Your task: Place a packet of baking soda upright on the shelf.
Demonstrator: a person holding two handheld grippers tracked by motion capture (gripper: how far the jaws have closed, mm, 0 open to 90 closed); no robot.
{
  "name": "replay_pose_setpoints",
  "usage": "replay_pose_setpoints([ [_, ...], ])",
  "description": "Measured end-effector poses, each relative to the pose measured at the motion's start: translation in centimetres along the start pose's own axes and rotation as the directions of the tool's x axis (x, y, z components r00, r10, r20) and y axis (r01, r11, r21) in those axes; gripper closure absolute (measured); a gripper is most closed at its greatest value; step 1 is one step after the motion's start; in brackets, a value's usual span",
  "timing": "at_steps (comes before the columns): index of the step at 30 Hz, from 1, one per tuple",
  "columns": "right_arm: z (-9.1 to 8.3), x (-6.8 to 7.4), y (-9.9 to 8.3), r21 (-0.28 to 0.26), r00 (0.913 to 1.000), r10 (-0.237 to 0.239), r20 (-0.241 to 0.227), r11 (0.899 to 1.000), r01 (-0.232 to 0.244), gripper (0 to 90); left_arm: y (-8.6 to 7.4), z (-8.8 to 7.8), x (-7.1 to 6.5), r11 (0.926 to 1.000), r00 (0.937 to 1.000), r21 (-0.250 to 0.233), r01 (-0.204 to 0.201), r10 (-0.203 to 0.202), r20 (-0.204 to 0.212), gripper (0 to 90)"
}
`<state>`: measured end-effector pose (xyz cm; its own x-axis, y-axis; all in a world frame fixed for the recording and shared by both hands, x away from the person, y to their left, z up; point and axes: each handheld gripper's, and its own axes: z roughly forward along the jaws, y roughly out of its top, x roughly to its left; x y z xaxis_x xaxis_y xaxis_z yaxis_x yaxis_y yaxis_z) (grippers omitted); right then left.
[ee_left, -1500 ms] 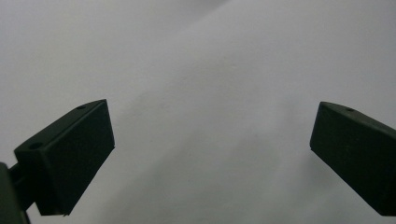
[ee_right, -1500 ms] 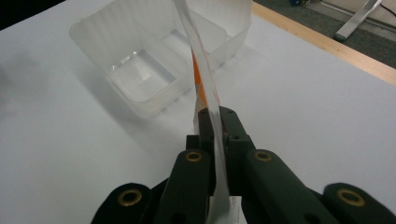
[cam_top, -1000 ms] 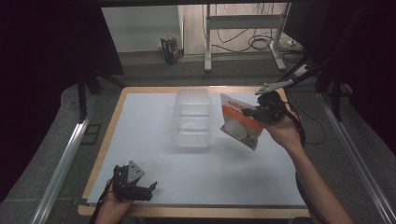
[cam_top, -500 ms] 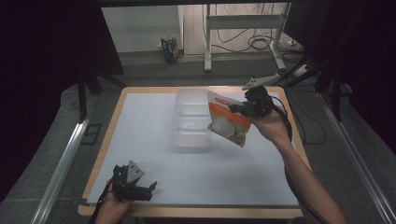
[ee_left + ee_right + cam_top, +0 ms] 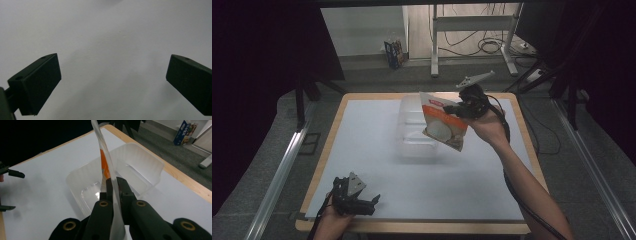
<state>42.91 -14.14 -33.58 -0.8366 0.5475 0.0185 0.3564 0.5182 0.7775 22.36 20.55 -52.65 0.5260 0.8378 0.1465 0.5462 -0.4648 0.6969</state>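
Observation:
An orange and white snack pouch hangs in the air over the right part of a clear plastic bin, with my right gripper shut on its right edge. In the right gripper view the pouch stands edge-on between the black jaws, above the bin. My left gripper rests on the white mat near the table's front left corner. Its jaws stand wide apart in the left gripper view, with bare white mat between them.
The white mat covers a wooden-edged table. Metal rails run along both sides of the table. A small box, cables and a stand's legs are on the floor behind it.
My right gripper has carried the pouch leftward from the table's right side to above the bin. The left gripper has stayed still.

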Motion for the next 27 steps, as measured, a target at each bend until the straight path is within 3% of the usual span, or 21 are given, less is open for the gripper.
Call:
replay_pose_setpoints([
  [15,3.7,1.5,2.4,0.006,0.9984,-0.035,-0.044,0.999,0.035,88.3,0.0,0.0,0.1,1.0,0.9999,-0.005,0.004,-0.004,0.009,0.0],
  [27,6.1,2.1,3.5,0.009,0.9977,-0.049,-0.046,0.999,0.05,88.2,-0.1,0.0,0.1,1.0,0.9999,-0.004,0.001,-0.001,0.013,0.0],
])
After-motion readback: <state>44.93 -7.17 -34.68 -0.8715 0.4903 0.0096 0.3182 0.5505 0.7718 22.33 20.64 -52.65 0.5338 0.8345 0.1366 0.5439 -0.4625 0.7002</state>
